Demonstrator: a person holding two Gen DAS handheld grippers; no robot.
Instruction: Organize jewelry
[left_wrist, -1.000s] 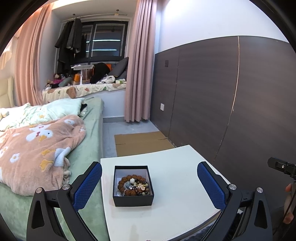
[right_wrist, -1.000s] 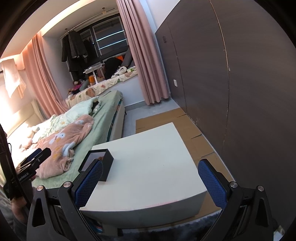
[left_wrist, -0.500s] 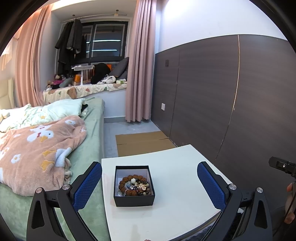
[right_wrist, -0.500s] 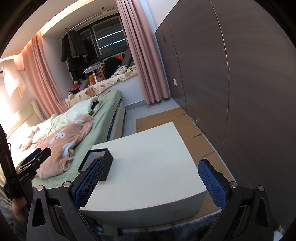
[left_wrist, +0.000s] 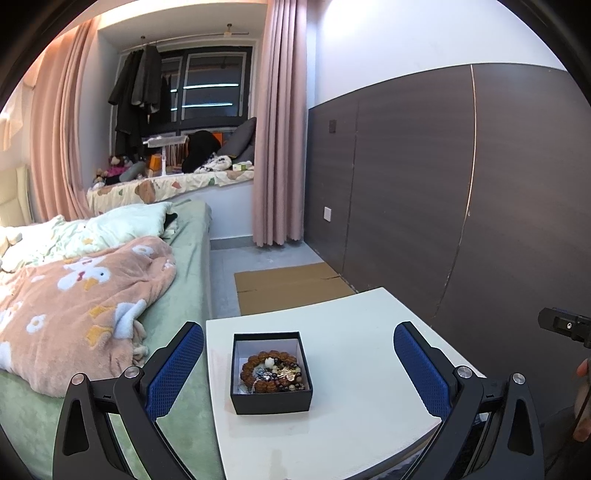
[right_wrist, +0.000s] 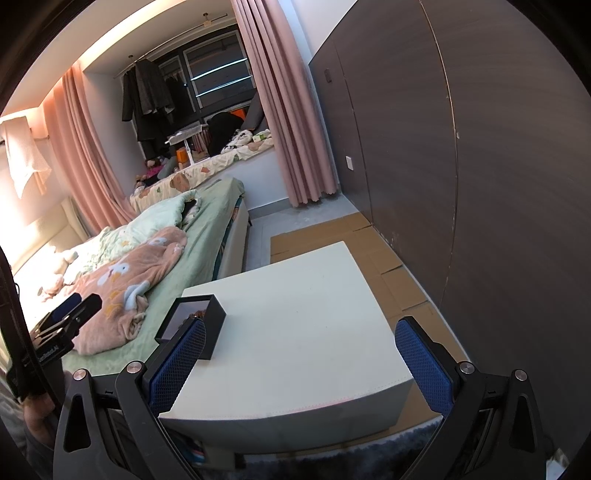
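Box: black jewelry box (left_wrist: 271, 373) at 9 o'clock on bench (left_wrist: 362, 369), near its left edge.
Left hand-held gripper (left_wrist: 298, 373): jaws spread, empty.
Right hand-held gripper (right_wrist: 301, 363): jaws spread, empty.

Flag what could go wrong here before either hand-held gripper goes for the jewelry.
1. The box sits near the table edge on the bed side; a nudge from the left hand-held gripper might tip it off.
2. The beads lie tangled in a pile; lifting one strand may drag out others.
3. The right hand-held gripper barely sees inside the box.
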